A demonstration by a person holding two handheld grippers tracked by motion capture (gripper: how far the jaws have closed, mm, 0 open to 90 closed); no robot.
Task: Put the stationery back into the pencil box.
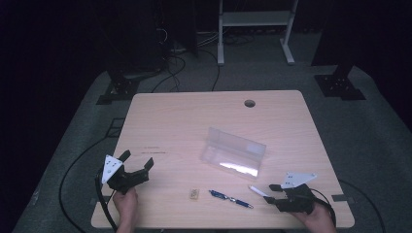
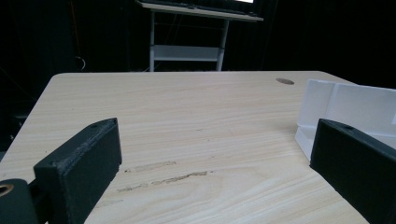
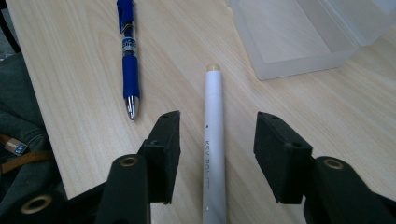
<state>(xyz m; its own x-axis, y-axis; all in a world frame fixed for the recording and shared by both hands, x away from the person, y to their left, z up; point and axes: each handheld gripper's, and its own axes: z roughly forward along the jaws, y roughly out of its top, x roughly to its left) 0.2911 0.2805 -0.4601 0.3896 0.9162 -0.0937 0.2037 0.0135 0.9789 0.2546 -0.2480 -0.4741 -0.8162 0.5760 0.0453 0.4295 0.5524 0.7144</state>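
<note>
White pen (image 3: 214, 140) – between right claw's (image 3: 217, 140) parted jaws, untouched

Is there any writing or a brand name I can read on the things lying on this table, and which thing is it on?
"KEY POINT": grey letters along the white pen that lies between the right gripper's open jaws; the last letters are faint, so that reading is unsure.
Blue pen: its clear band bears print too small to read.
Small tan block: too small to show any marks.
Clear plastic box: no writing shows.
</note>
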